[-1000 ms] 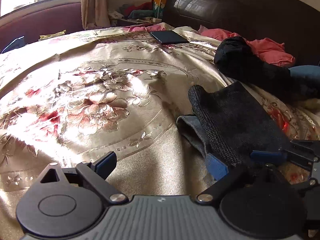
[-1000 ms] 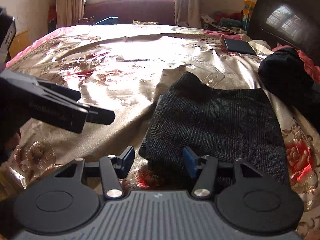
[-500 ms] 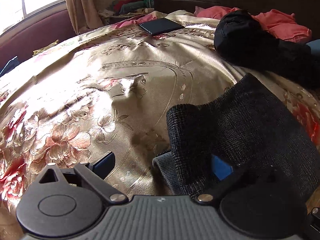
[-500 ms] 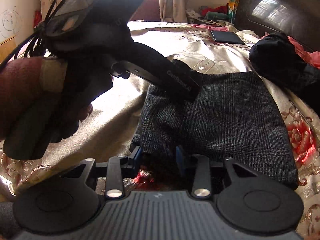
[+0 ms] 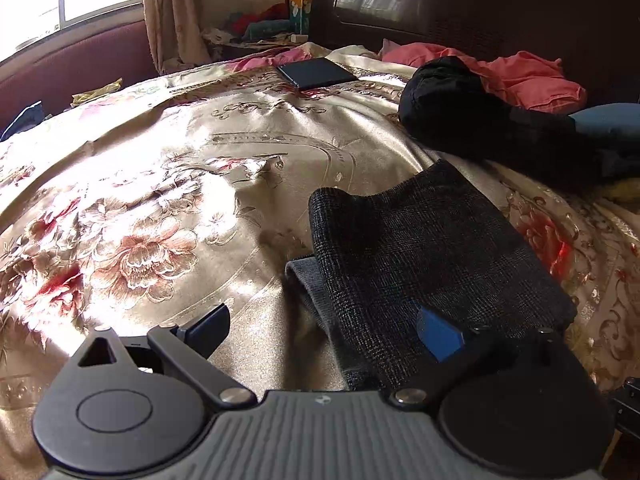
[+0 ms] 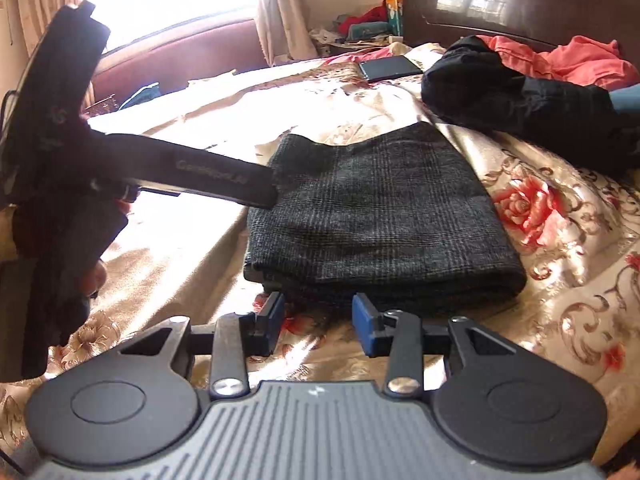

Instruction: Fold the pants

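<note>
The dark grey checked pants (image 5: 420,248) lie folded into a thick rectangle on the floral bedspread (image 5: 160,208). My left gripper (image 5: 324,334) stands wide open over their left edge, its blue right pad resting above the fabric and its left finger over bare bedspread. In the right wrist view the pants (image 6: 380,212) lie just beyond my right gripper (image 6: 319,326). It is open at a moderate gap, with only bedspread between its pads. One finger of the left gripper (image 6: 224,178) reaches in from the left to the pants' left edge.
A black garment heap (image 5: 480,120) and coral cloth (image 5: 532,80) lie near the dark headboard (image 5: 480,8). A dark flat tablet (image 5: 316,72) rests further up the bed. A person's hand (image 6: 92,276) holds the left gripper at the left. A window and curtain stand behind.
The right gripper's jaws narrowed and it drew back from the pants' near fold, which had been between its pads. The left gripper swung in over the pants' left edge, staying wide open.
</note>
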### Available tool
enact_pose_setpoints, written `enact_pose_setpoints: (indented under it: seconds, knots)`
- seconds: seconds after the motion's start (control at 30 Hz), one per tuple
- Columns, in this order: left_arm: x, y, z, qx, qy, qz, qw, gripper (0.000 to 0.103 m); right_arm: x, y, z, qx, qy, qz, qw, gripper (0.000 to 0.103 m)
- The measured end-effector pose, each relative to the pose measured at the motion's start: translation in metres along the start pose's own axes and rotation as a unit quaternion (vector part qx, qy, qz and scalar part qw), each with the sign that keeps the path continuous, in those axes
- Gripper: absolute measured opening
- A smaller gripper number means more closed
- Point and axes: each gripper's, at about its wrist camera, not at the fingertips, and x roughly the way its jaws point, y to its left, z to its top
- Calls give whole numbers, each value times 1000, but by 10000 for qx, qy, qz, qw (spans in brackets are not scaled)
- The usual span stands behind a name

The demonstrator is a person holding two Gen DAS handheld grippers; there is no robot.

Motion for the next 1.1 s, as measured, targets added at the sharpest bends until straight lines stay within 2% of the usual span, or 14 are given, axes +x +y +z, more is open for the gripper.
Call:
enact_pose_setpoints:
  seconds: [0.3, 0.47, 0.67, 0.8, 0.93, 1.03, 1.1]
  knots:
    - [-41, -19, -37, -283, -105, -130, 9995, 103, -45, -9, -4, 212, -102, -506, 9984, 42]
    - [-52, -35, -65, -473, 62, -224, 9986, 103, -66, -15, -14, 369, -50, -747, 9965, 44]
    - [-75, -60, -77, 30, -258, 166, 9995, 103, -82, -21, -29, 671, -26, -909, 9936, 44]
    - [-74, -61, -83, -135, -55, -261, 9996, 103, -88, -27, -35, 901, -34, -1017, 9907, 44]
    - [-75, -60, -84, -229, 5, -243, 9994, 103, -92, -28, -37, 893, 44, -1152, 9893, 44]
    - [-74, -59, -86, -500, 176, -379, 9979, 103, -93, -31, -37, 950, 88, -1231, 9878, 44]
    - [-75, -63, -89, -467, 230, -377, 9979, 103, -93, -31, -36, 980, 126, -1239, 9874, 44]
